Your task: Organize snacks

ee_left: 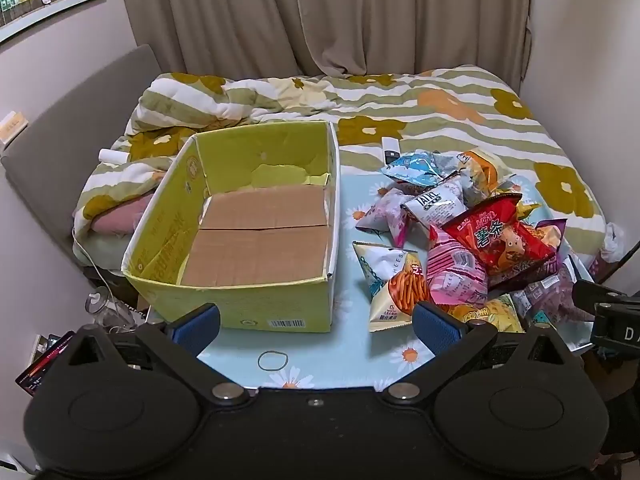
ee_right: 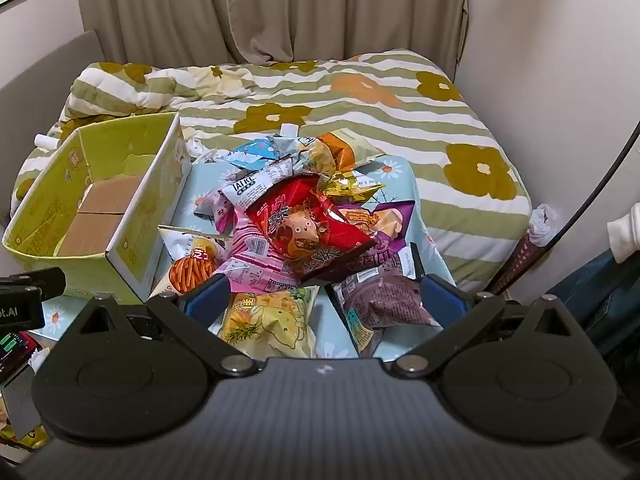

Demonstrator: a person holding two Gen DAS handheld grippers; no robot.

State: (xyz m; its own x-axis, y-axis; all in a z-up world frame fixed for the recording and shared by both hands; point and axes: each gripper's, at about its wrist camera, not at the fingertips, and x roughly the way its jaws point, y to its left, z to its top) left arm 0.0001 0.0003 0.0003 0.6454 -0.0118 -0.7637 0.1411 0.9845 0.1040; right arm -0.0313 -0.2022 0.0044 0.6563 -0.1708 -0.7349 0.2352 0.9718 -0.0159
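An open yellow-green cardboard box [ee_left: 256, 304] stands on the left of a small table with a light blue daisy cloth [ee_left: 344, 344]; its brown floor is bare. It also shows in the right wrist view [ee_right: 132, 224]. A pile of snack bags lies right of the box, with a red bag [ee_left: 500, 240] on top, which shows in the right wrist view too [ee_right: 308, 232]. My left gripper [ee_left: 316, 320] is open and empty, above the table's front edge. My right gripper [ee_right: 324, 300] is open and empty, just short of a yellow bag [ee_right: 272, 320] and a purple bag [ee_right: 384, 304].
A rubber band [ee_left: 273, 361] lies on the cloth in front of the box. A bed with a striped flower quilt [ee_left: 440, 120] is behind the table, curtains beyond it. A white remote [ee_left: 390, 148] lies on the quilt. Clutter sits at the lower left.
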